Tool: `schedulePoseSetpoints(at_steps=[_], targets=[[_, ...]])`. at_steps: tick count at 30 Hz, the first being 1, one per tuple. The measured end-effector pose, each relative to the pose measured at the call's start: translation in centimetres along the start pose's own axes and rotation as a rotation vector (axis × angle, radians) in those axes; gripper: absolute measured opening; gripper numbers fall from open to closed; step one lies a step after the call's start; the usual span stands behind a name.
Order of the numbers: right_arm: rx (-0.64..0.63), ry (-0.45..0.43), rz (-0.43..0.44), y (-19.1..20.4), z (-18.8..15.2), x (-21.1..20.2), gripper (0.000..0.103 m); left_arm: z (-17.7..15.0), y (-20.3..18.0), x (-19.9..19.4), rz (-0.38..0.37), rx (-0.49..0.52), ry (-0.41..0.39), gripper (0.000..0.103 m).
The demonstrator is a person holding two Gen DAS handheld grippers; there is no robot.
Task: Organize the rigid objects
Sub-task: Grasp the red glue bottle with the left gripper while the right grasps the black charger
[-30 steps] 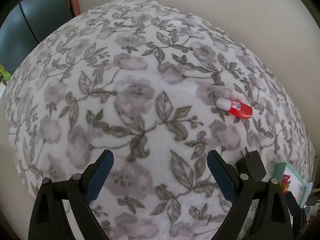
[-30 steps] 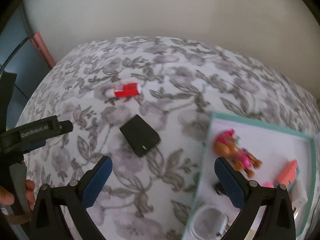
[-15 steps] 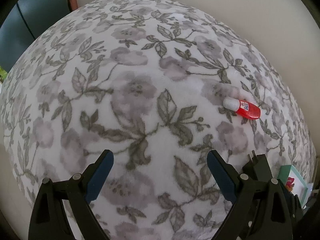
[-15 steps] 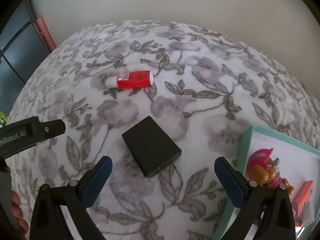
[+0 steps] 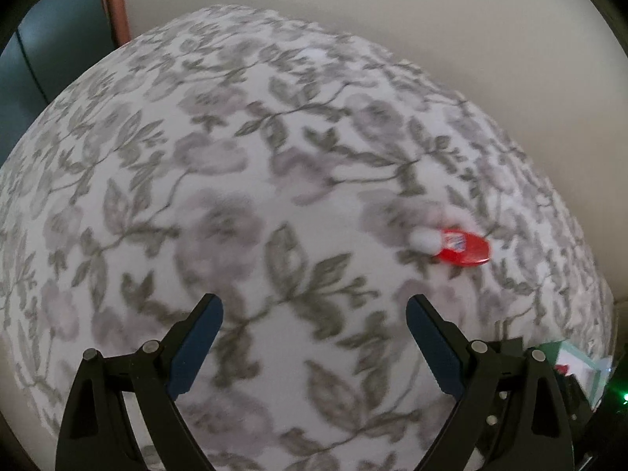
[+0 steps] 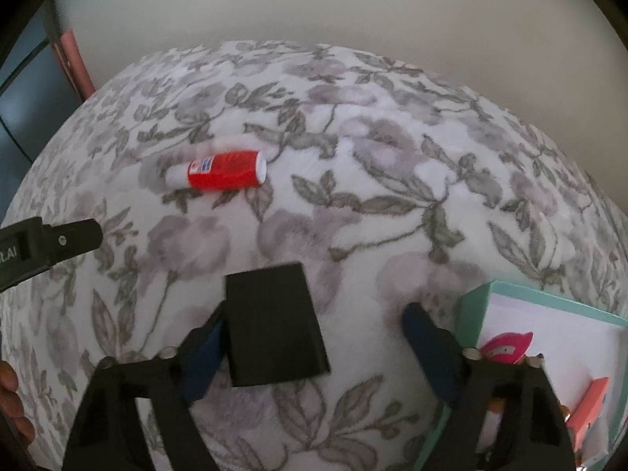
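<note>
A black rectangular block point(image 6: 274, 325) lies on the flowered blanket point(image 6: 353, 204), between the fingers of my right gripper point(image 6: 314, 314). That gripper's jaws are closing: the left pad is at the block's edge, the right pad still stands well off it. A red tube with a white cap point(image 6: 223, 170) lies farther back on the left. In the left wrist view my left gripper point(image 5: 314, 302) hangs open over bare blanket, with the red tube point(image 5: 459, 247) up to its right and the black block point(image 5: 506, 343) mostly hidden behind its right finger.
A teal-rimmed tray point(image 6: 475, 302) at the right holds a pink toy figure point(image 6: 506, 347) and an orange piece point(image 6: 588, 404). The left gripper's black frame point(image 6: 51, 241) and a hand point(image 6: 11, 388) show at the left edge. A pale wall lies behind the blanket.
My right gripper has come down and left over the black block, which now lies between its narrowing fingers. The left gripper has drifted slightly; its fingers stay apart.
</note>
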State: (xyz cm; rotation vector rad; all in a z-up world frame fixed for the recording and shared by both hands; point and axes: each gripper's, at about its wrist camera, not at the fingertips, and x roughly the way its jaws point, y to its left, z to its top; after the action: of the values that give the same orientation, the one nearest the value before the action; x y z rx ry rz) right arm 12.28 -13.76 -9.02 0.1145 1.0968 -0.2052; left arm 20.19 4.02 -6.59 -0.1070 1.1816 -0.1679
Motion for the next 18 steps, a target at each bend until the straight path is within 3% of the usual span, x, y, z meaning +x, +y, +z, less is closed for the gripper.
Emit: schedulePoseSetpoints(at_steps=[6,11,18], targets=[[0.003,-0.001,0.013,-0.6,-0.3,-0.3,0.069,0.4,-2.7,1.1,-0.053,0.053,-0.001,0.095],[0.009,-0.009,0.010,-1.4,-0.6,-0.6,0.046,0.6,-4.5,2.0,-0.107,0.077,0.002,0.095],[-0.023,-0.028,-0.004,-2.0,-0.1,-0.7,0.043,1.6,-6.7,3.5,-0.157,0.093,-0.014,0.095]])
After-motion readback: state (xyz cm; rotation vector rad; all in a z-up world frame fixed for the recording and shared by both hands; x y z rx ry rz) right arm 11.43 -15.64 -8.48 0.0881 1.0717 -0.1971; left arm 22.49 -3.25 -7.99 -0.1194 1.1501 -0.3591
